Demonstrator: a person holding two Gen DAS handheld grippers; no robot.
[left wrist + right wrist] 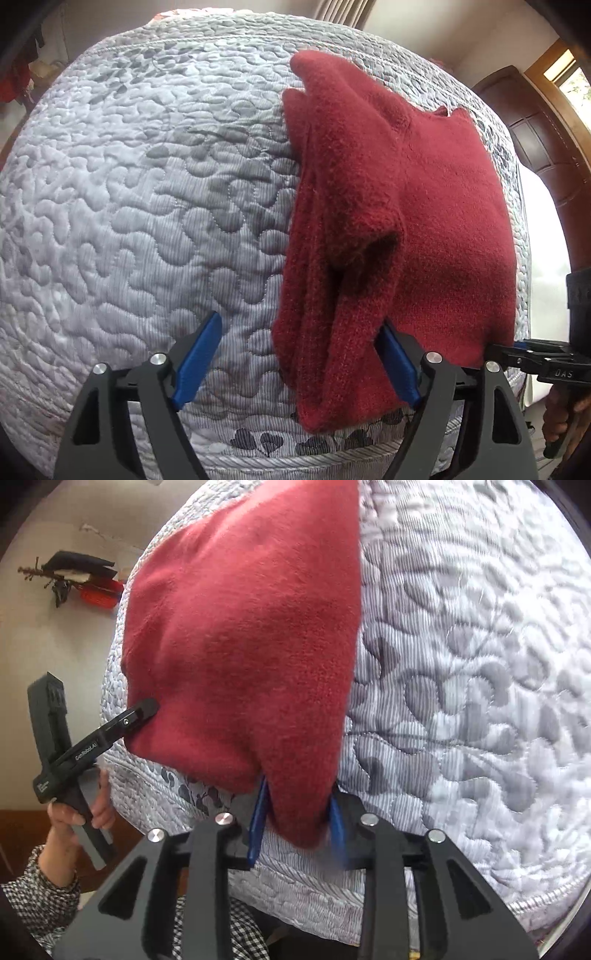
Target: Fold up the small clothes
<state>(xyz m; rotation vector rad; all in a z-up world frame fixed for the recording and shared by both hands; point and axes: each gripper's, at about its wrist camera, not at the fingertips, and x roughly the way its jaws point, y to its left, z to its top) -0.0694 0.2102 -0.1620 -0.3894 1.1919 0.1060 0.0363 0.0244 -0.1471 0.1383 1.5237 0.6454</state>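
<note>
A dark red knitted garment [424, 206] lies folded on the grey quilted bedspread [147, 192]. In the left wrist view my left gripper [299, 360] stands wide open at the garment's near edge. The cloth drapes over the tip of its right blue pad [400, 369], and its left pad [199, 354] sits over bare quilt. My right gripper [298, 825] holds a thick corner of the red garment [243, 627] between its blue pads. That right gripper [496, 350] also shows at the garment's right corner. In the right wrist view, the left gripper [147, 707] touches the far edge.
The bedspread's corded hem [295, 461] runs just under my left gripper, with the bed edge below it. A wooden door [546, 147] stands to the right. A hand [74, 812] in a checked sleeve holds the left gripper's handle. Items hang on the wall [74, 579].
</note>
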